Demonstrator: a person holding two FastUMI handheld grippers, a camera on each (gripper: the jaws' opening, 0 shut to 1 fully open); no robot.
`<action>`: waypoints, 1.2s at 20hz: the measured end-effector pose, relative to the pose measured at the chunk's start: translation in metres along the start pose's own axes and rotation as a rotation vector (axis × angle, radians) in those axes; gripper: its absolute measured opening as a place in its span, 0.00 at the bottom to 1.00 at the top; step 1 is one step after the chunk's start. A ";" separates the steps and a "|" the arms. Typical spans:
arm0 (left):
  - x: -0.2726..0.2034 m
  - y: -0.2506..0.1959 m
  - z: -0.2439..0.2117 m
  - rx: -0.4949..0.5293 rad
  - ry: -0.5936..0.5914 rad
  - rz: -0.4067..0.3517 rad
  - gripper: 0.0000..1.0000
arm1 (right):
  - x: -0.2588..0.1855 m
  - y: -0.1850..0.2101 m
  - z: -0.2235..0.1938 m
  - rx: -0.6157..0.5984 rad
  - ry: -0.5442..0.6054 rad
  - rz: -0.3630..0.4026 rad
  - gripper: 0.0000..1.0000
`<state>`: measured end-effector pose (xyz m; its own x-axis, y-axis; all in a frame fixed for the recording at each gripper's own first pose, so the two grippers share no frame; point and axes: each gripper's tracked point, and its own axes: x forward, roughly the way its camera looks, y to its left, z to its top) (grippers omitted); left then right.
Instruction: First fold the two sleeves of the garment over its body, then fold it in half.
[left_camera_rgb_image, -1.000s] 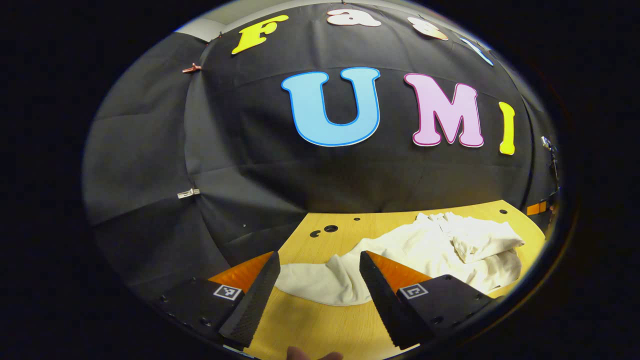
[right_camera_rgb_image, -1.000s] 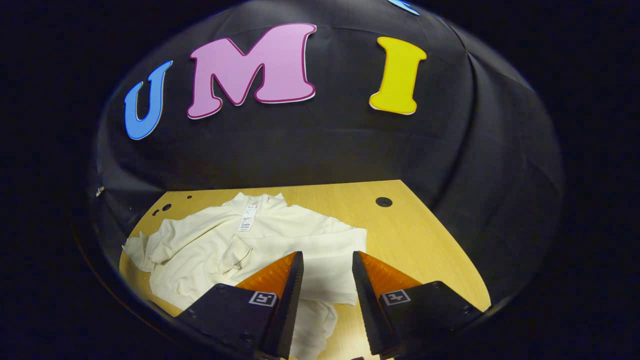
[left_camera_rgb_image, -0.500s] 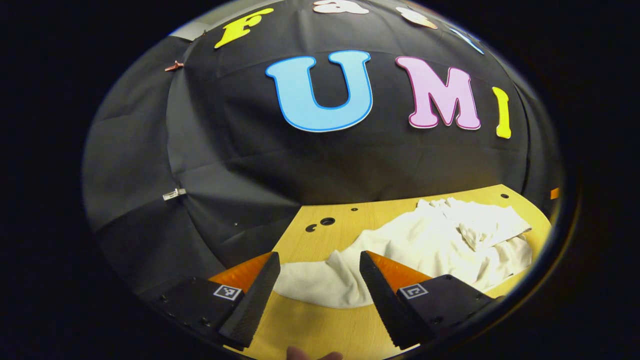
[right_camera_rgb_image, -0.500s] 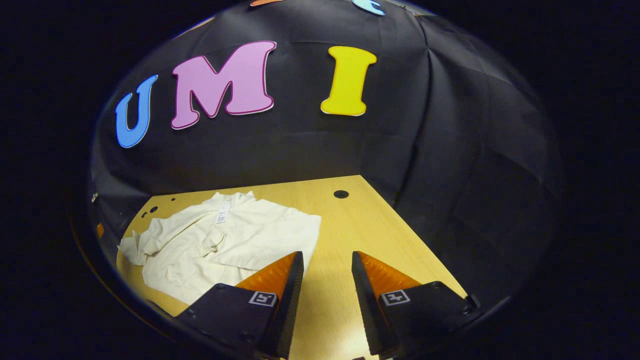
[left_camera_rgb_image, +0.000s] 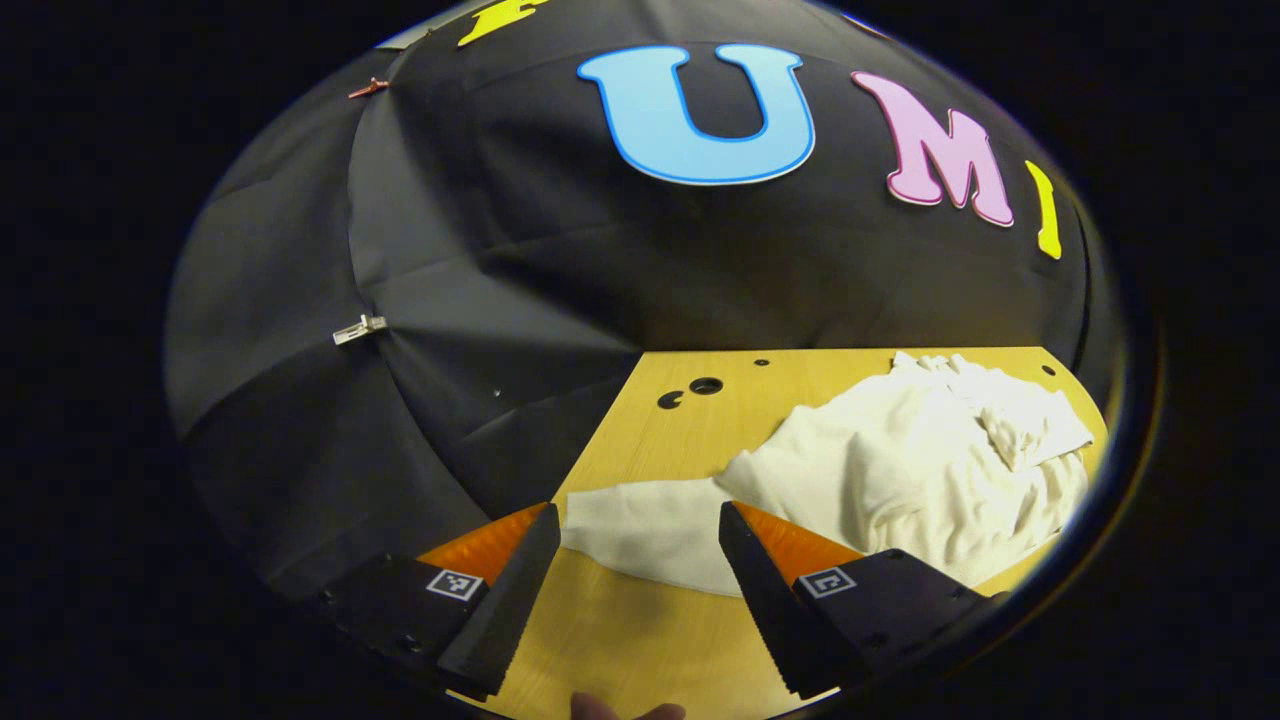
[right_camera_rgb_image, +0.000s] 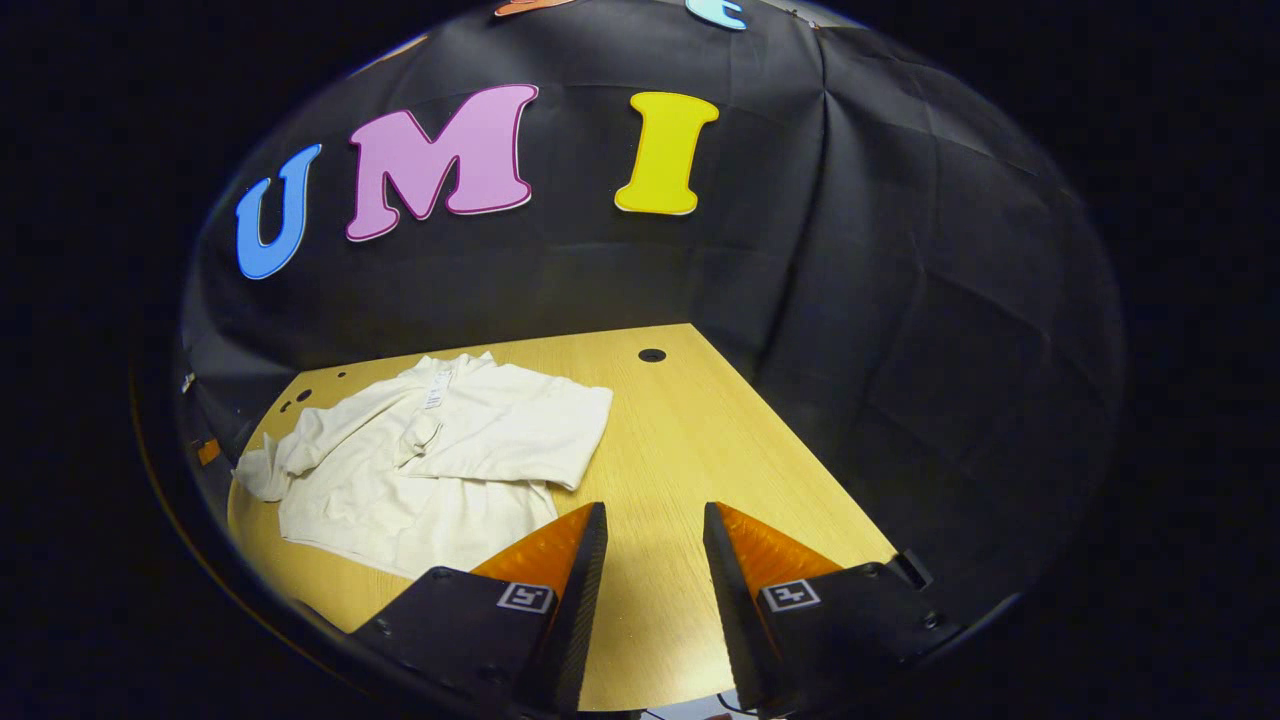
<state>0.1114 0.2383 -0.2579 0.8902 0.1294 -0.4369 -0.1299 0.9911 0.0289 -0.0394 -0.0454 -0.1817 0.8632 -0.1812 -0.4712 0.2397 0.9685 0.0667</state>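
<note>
- left gripper (left_camera_rgb_image: 635, 560) was spread wide, holding nothing, above the table (left_camera_rgb_image: 640, 640) with the loose sleeve (left_camera_rgb_image: 650, 535) lying flat between its fingers
- right gripper (right_camera_rgb_image: 648, 560) was spread too, empty, over bare table (right_camera_rgb_image: 720, 450)
- garment (right_camera_rgb_image: 430, 460) lay on the table, one sleeve folded across its body

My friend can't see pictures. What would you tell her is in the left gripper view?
A cream garment lies rumpled on a wooden table, one sleeve stretched out flat toward the open left gripper, which hovers just short of it, holding nothing. Black cloth hangs behind the table.
</note>
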 end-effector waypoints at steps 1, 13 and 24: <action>0.009 0.005 -0.002 0.009 0.010 0.004 0.99 | -0.006 0.002 -0.002 0.005 0.000 0.004 0.60; 0.104 0.044 -0.039 0.042 0.190 0.007 0.99 | -0.083 0.058 -0.014 0.022 0.009 0.092 0.60; 0.143 0.045 -0.071 0.049 0.330 -0.006 1.00 | -0.108 0.101 -0.003 0.008 0.014 0.165 0.60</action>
<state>0.2018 0.2993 -0.3830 0.7002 0.1142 -0.7048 -0.0963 0.9932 0.0652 -0.1096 0.0723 -0.1266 0.8851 -0.0172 -0.4651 0.0988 0.9835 0.1516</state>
